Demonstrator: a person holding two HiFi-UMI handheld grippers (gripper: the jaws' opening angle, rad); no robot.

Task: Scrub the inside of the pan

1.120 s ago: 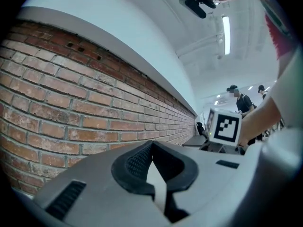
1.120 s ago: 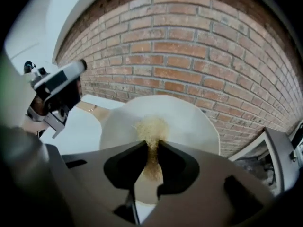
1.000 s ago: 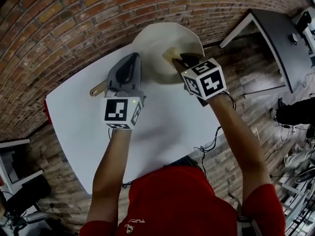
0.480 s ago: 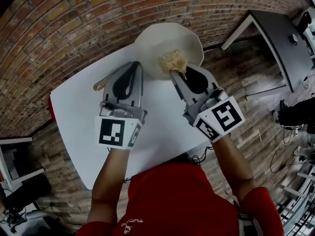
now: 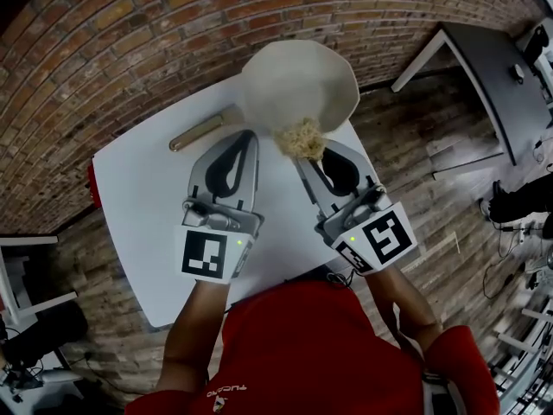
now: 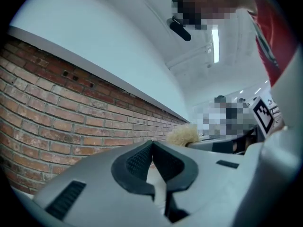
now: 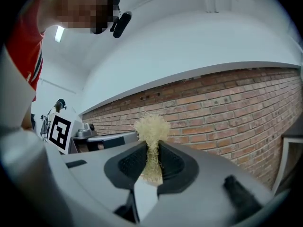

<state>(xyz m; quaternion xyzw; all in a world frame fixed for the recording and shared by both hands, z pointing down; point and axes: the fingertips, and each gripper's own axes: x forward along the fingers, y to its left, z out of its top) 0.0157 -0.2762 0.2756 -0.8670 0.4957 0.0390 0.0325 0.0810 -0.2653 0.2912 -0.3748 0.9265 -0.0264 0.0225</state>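
Both grippers pulled back from pan (image 5: 298, 80); scrubber (image 5: 302, 138) now at near rim, outside bowl. Right gripper (image 5: 304, 152) clamped on scrubber. Left gripper (image 5: 245, 138) jaws together, empty. Pan at table (image 5: 147, 214) far edge, straight ahead; handle (image 5: 203, 132) points left, nearer left gripper.

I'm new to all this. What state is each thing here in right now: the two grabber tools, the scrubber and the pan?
Left gripper: shut, nothing between its jaws.
Right gripper: shut on the scrubber.
Scrubber: pinched in the jaws, tuft sticking out past the tips.
Pan: open side up on the white table, nothing inside, held by neither gripper.
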